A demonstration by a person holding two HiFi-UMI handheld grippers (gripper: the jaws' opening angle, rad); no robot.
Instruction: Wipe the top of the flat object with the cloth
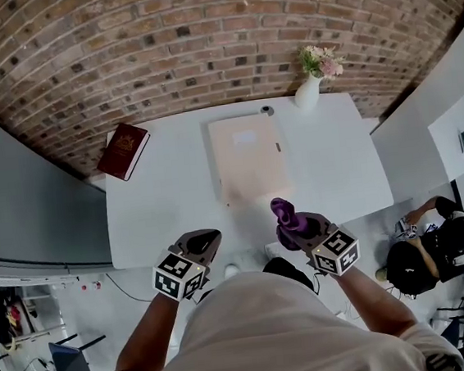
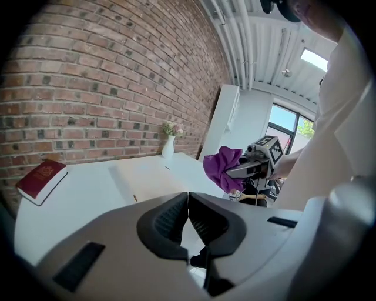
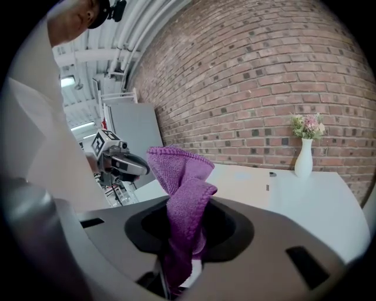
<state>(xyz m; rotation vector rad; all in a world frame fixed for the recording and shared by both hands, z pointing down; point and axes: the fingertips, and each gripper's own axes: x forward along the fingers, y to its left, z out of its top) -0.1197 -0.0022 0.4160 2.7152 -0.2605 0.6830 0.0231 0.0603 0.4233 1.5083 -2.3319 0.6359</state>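
Head view: the cream flat pad (image 1: 248, 156) lies on the white bench (image 1: 161, 213) at 12 o'clock, with nothing touching it.

Left gripper view: the left hand-held gripper (image 2: 188, 218) is clenched on nothing.

Right gripper view: the right hand-held gripper (image 3: 187, 235) grasps the purple cloth (image 3: 181, 182). Cloth pickup appears complete; the wipe itself remains.

left gripper (image 1: 203, 241) (image 2: 188, 206): jaws pressed together, nothing between, tip at near edge of white table (image 1: 161, 213) | right gripper (image 1: 292, 225) (image 3: 185, 232): clamped on purple cloth (image 3: 179, 170), bunch standing up from jaws, same near edge | left forearm (image 1: 145, 342), right forearm (image 1: 374, 301): reaching forward from torso, grippers side by side, apart
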